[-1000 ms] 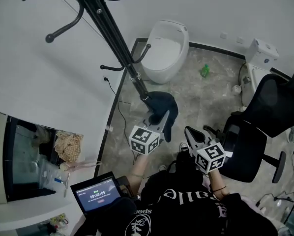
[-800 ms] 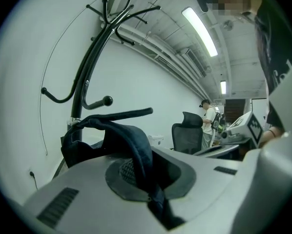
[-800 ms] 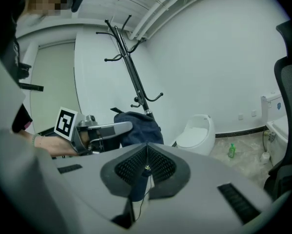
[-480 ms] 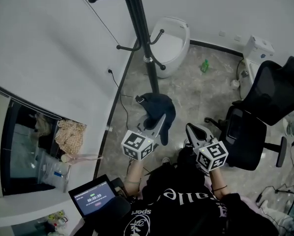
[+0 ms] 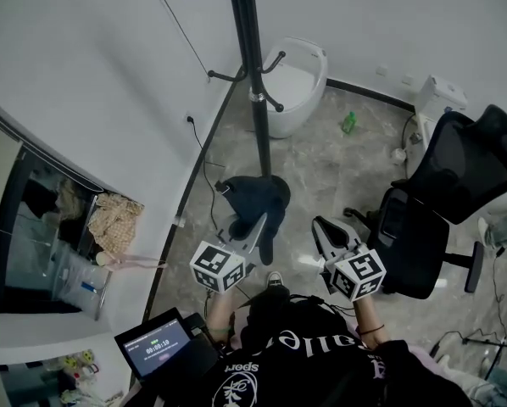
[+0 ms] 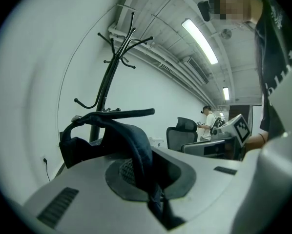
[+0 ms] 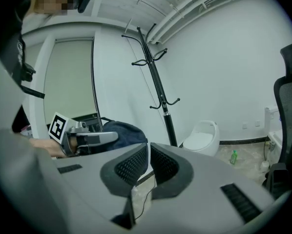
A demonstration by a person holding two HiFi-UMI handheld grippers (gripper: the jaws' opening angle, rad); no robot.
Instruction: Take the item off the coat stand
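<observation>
The black coat stand (image 5: 252,75) rises by the white wall, its hooks bare in the head view. A dark blue cloth item (image 5: 255,200) with a strap hangs clear of the stand, near its base. My left gripper (image 5: 258,224) is shut on it. In the left gripper view the item (image 6: 129,140) drapes over the shut jaws of the left gripper (image 6: 142,173), with the coat stand (image 6: 104,89) behind. My right gripper (image 5: 323,229) is to the right, shut and holding nothing. The right gripper view shows the right gripper (image 7: 149,152) with its pads close together, and the item (image 7: 122,132) to the left of the coat stand (image 7: 158,89).
A white toilet-shaped fixture (image 5: 292,87) stands behind the stand. A black office chair (image 5: 444,197) is at the right, a green bottle (image 5: 348,123) on the stone floor. A laptop (image 5: 156,346) sits low on the left, and a cable (image 5: 204,164) trails along the wall.
The left gripper has drawn back from the stand with the dark blue item in it. Both grippers sit lower and further left in the head view; the stand looks further off.
</observation>
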